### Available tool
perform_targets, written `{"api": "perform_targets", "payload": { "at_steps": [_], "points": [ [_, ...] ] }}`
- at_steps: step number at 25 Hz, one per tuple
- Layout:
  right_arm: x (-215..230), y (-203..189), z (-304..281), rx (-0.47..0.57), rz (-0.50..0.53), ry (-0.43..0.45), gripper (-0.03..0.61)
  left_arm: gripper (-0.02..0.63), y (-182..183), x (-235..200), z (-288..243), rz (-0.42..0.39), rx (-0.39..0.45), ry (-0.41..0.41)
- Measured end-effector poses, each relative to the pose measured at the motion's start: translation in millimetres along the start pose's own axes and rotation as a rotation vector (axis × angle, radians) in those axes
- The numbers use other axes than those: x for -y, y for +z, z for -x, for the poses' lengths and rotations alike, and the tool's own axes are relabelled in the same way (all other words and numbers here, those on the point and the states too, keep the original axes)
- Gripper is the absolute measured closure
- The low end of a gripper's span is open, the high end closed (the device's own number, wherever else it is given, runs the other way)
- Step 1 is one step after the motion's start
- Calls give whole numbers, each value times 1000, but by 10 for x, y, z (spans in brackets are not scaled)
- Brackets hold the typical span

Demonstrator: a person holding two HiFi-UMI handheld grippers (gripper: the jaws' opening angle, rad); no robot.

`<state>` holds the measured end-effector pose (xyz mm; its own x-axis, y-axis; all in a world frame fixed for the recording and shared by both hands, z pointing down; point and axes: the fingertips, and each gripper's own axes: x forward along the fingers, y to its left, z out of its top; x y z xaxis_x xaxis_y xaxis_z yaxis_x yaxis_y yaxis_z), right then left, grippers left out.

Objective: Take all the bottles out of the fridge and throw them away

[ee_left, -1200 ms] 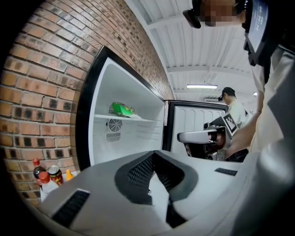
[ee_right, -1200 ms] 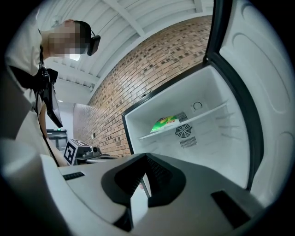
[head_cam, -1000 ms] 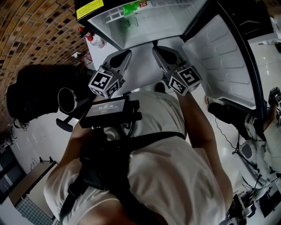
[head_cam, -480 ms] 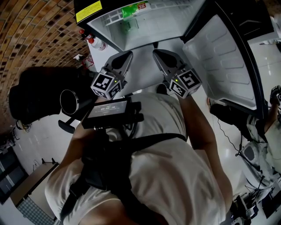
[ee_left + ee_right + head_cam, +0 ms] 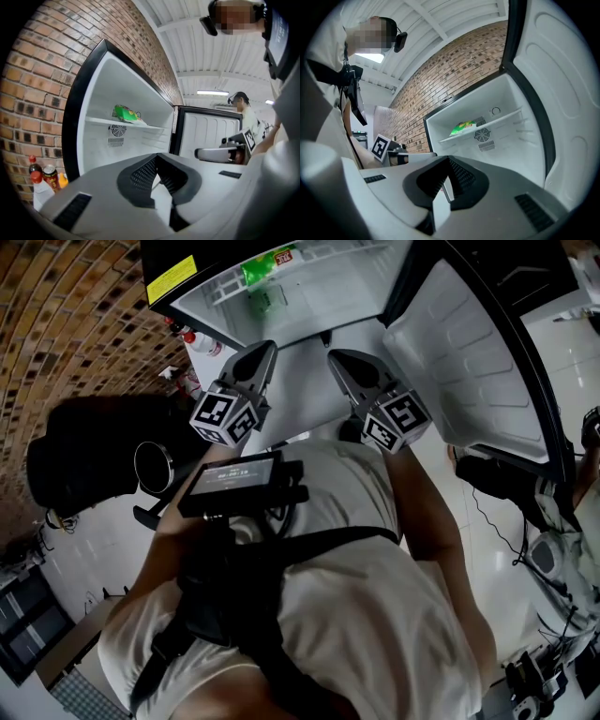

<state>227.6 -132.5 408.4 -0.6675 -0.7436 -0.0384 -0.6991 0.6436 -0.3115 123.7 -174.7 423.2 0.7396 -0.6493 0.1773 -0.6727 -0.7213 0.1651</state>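
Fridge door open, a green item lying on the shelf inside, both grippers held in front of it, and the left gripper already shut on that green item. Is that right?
Not quite. The left gripper is shut, but on nothing. The left gripper view shows its fingers closed together with nothing between them, while the green item lies on the shelf. The rest holds.

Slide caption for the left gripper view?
Shut left gripper faces the open fridge; a green bottle lies on its shelf.
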Motion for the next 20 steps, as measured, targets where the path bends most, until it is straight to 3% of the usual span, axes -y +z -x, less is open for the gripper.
{"api": "perform_targets", "payload": {
  "at_steps": [4,6,20],
  "points": [
    [36,3,63,5,-5,-9,574,612,139,-130,-111,225,80,0],
    [42,8,83,8,-7,-8,574,612,205,-202,-153,298,107,21],
    [149,53,193,4,-16,8,574,611,528,-367,-432,552,293,94]
  ]
}}
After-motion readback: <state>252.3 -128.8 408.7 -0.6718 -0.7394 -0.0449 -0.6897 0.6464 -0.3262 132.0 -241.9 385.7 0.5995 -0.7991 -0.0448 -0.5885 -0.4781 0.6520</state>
